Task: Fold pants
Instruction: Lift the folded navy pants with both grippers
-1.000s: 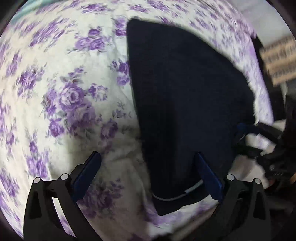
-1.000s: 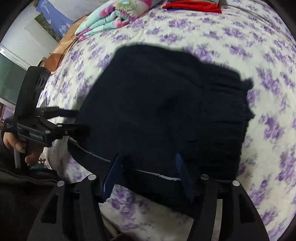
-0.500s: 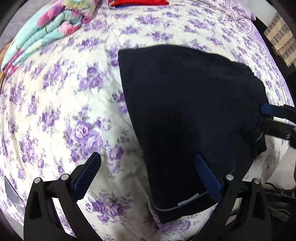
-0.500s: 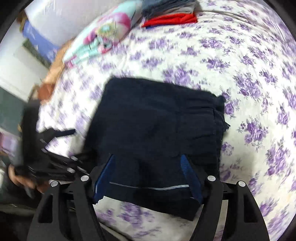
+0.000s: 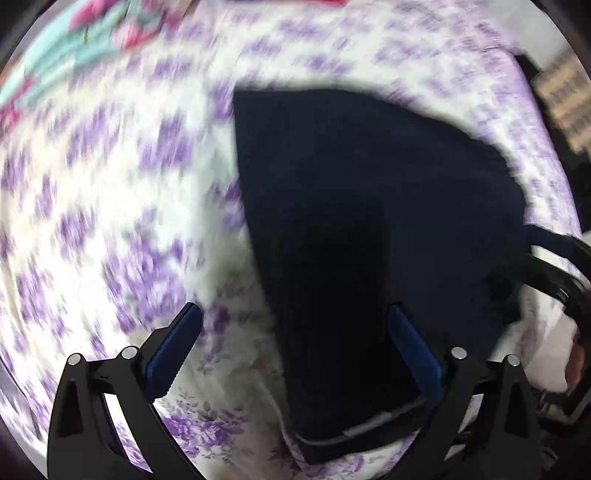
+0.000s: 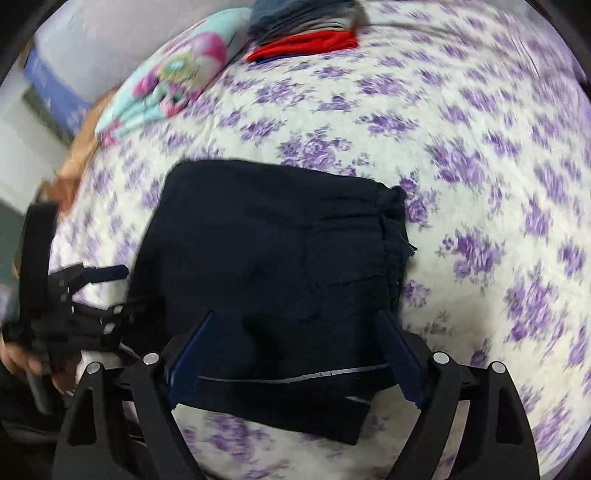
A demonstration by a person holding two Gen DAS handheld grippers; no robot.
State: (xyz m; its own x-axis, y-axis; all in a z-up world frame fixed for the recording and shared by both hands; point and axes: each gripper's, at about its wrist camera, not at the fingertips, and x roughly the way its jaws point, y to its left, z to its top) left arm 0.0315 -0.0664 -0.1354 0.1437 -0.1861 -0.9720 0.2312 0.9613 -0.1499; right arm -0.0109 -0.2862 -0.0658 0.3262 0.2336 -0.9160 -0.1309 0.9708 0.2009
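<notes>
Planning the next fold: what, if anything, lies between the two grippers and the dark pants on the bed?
Nothing visible. The pants lie flat on the floral bedsheet, directly beneath the opening right gripper and the open left gripper.

One pair of dark pants [image 6: 266,258] lay folded on one floral bed [image 6: 480,155]. Two grippers were in view, the left gripper [image 5: 291,332] and the right gripper [image 6: 295,343]. At the far end sat one folded floral blanket [image 6: 173,85] and one stack of folded clothes [image 6: 306,26].
</notes>
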